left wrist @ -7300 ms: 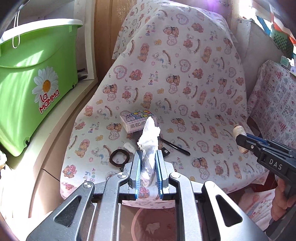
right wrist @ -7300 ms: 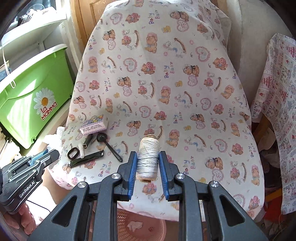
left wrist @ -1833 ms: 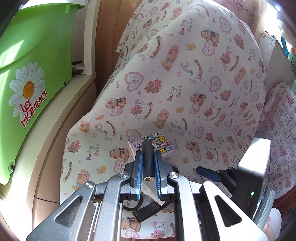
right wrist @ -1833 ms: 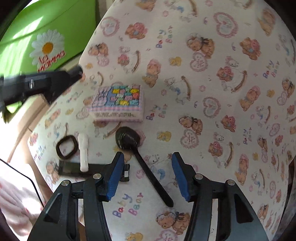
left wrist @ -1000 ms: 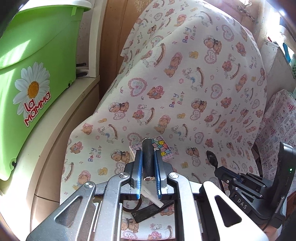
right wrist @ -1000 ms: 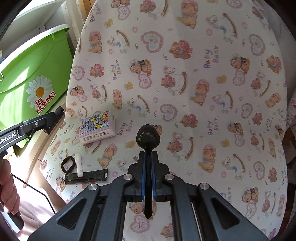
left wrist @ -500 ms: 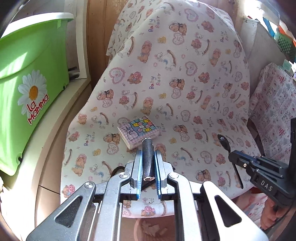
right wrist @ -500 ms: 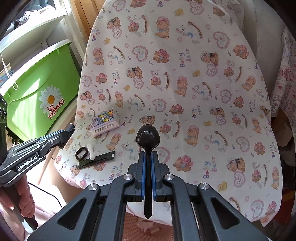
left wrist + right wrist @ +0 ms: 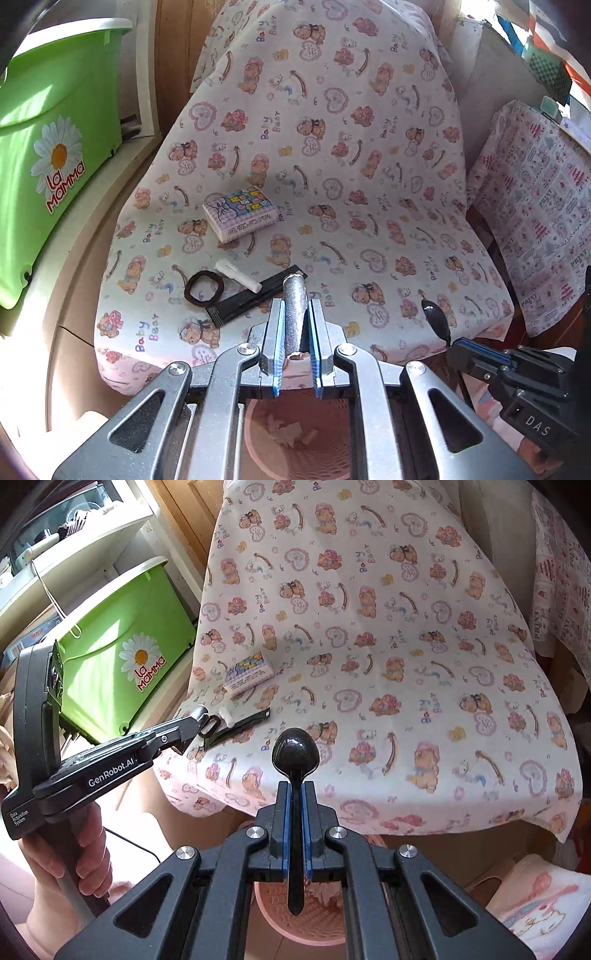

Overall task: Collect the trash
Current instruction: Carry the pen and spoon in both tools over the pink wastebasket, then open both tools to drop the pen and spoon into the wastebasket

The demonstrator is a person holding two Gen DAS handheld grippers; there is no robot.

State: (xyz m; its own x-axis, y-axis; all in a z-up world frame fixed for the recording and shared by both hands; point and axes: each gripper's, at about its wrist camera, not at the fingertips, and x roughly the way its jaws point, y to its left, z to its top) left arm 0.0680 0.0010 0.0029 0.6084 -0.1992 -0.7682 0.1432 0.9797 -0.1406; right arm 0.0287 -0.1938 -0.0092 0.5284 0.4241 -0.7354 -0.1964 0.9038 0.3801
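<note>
My left gripper holds a dark grey cylindrical tube over a pink mesh basket below the chair's front edge; the jaws look slightly parted around it. My right gripper is shut on a black plastic spoon, bowl up, above the same basket. On the bear-print chair seat lie a patterned tissue pack, a white stick, a brown hair ring and a black flat strip.
A green "La Mamma" bin stands on a ledge at the left. Another cloth-covered chair is at the right. The basket holds some scraps. A pink and white cloth lies on the floor at the right.
Both grippers have pulled back and down from the seat to above the basket. The left jaws have loosened a little around the tube. The spoon stays clamped.
</note>
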